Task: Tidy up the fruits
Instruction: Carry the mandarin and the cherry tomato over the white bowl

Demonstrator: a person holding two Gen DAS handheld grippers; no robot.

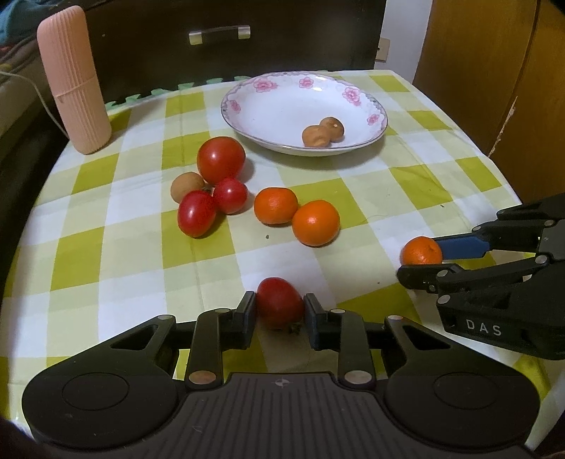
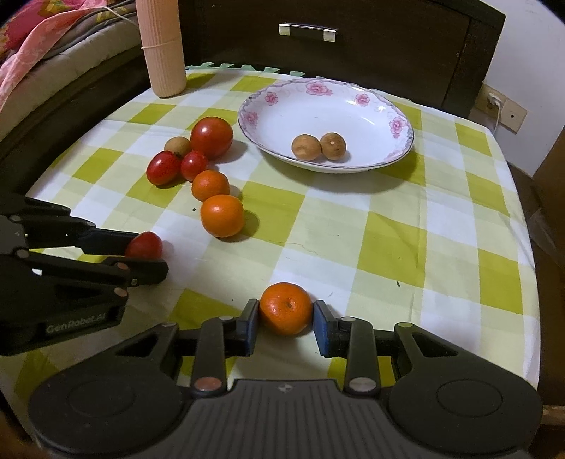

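1. Small tomato (image 1: 279, 302): red, held between the jaws of the left gripper (image 1: 279, 310), both pads against its sides. It sits low over the checked tablecloth (image 1: 141, 254); whether it touches the cloth is hard to tell.
2. Mandarin (image 2: 286, 308): orange, dimple facing the camera, clamped between the blue-padded jaws of the right gripper (image 2: 286, 317), pads touching both sides.
3. Two loose mandarins (image 1: 296, 213): touching each other on the cloth, ahead of the left jaws and slightly to their right; ahead and left of the right jaws.
4. Tomato cluster (image 1: 212, 187): one large and two smaller red tomatoes, touching, ahead and left of the left jaws, just left of the loose mandarins.
5. Brown longan-like fruit (image 1: 187, 185): tucked against the far-left side of the tomato cluster.
6. Flower-rimmed white plate (image 1: 268, 106): well ahead of both sets of jaws, beyond the loose fruit. It holds two small brown fruits (image 1: 323, 132), touching each other.
7. Pink ribbed cylinder (image 1: 72, 77): upright at the far-left edge of the cloth, well apart from the fruit.
8. Dark cabinet with metal handle (image 1: 219, 33): behind the table.
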